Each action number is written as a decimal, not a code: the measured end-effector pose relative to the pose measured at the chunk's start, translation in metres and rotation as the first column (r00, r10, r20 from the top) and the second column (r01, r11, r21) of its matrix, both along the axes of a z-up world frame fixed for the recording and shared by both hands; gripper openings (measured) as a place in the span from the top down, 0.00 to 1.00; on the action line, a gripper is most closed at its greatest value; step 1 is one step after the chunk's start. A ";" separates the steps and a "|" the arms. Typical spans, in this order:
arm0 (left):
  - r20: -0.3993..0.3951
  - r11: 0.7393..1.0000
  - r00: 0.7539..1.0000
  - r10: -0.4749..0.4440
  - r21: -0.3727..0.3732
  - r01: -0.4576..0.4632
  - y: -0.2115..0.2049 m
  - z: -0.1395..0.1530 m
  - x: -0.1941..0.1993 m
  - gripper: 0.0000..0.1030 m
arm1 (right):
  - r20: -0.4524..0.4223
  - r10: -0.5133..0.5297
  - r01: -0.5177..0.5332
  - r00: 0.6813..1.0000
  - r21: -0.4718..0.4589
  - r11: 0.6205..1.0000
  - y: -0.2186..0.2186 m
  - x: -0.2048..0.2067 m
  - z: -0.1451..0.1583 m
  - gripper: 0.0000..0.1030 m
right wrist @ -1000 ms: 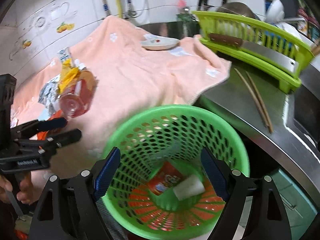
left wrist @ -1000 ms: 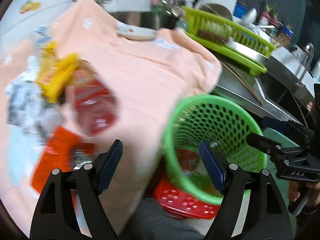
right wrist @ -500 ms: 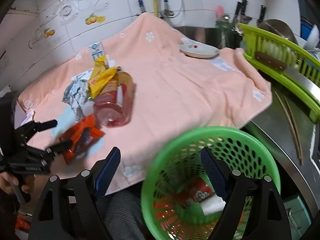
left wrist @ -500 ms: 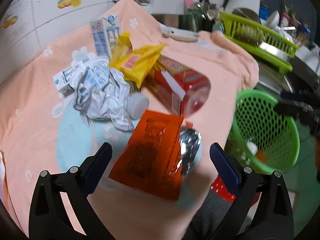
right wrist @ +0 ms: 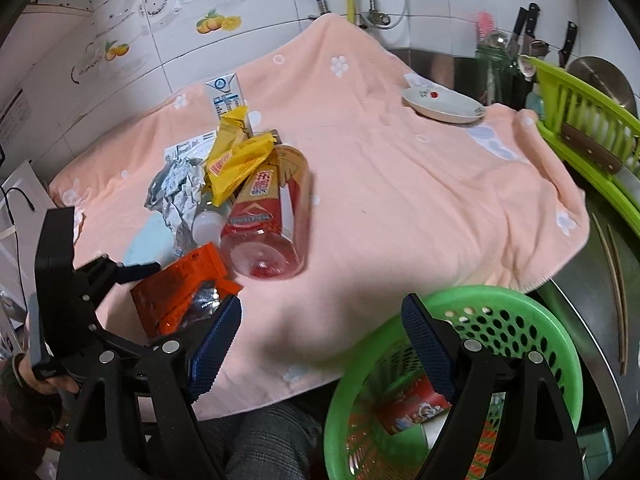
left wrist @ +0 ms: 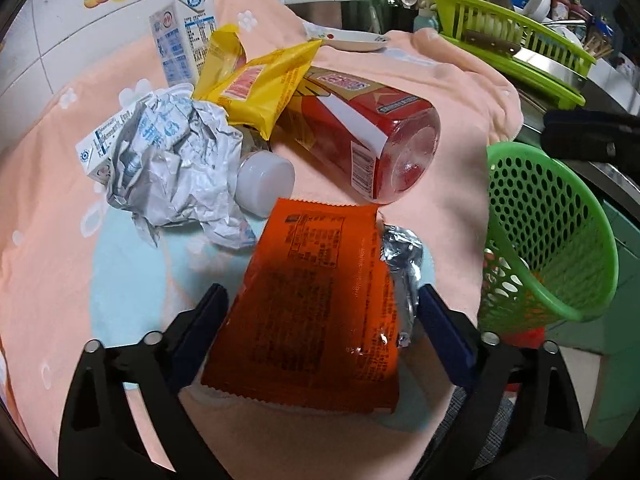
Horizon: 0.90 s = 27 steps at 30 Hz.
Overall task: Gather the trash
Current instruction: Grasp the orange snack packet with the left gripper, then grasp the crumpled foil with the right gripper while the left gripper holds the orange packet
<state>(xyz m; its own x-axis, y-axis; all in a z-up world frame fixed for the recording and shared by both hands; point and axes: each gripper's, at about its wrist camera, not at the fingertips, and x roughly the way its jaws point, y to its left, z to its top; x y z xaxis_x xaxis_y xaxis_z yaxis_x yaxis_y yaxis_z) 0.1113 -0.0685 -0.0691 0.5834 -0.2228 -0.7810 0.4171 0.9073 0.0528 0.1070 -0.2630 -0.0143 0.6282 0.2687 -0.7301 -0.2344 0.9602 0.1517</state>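
Your rig, both units alike:
- left gripper: black plastic frame w/ triangular cut-outs, dark blue textured pads, silver round screws at pivots.
- right gripper: same build, blue pads.
- your hand: bare skin, dark cuff.
- grey checked trousers.

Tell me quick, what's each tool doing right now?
Left tool: open, straddling the orange wrapper, not gripping.
Right tool: open, empty, above the green basket.

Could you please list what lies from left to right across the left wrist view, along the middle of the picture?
Crumpled foil wrapper → white cap → red bottle → green basket.
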 end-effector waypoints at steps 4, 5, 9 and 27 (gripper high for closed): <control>-0.011 1.000 1.000 0.010 -0.024 -0.010 0.006 -0.002 0.000 0.27 | -0.010 0.024 -0.024 1.000 0.018 1.000 0.009 0.014 0.004 0.23; -0.010 0.999 1.000 0.015 -0.032 -0.015 0.008 -0.001 0.000 0.28 | -0.010 0.030 -0.029 1.000 0.019 0.999 0.011 0.016 0.005 0.23; 0.008 0.998 0.999 0.032 -0.046 -0.032 0.017 0.002 -0.005 0.30 | -0.006 0.065 -0.065 0.998 0.031 0.997 0.028 0.034 0.010 0.24; 0.042 0.980 0.994 0.101 -0.178 -0.092 0.060 0.022 -0.026 0.32 | -0.013 0.083 -0.080 0.996 0.142 0.987 0.082 0.139 0.012 0.47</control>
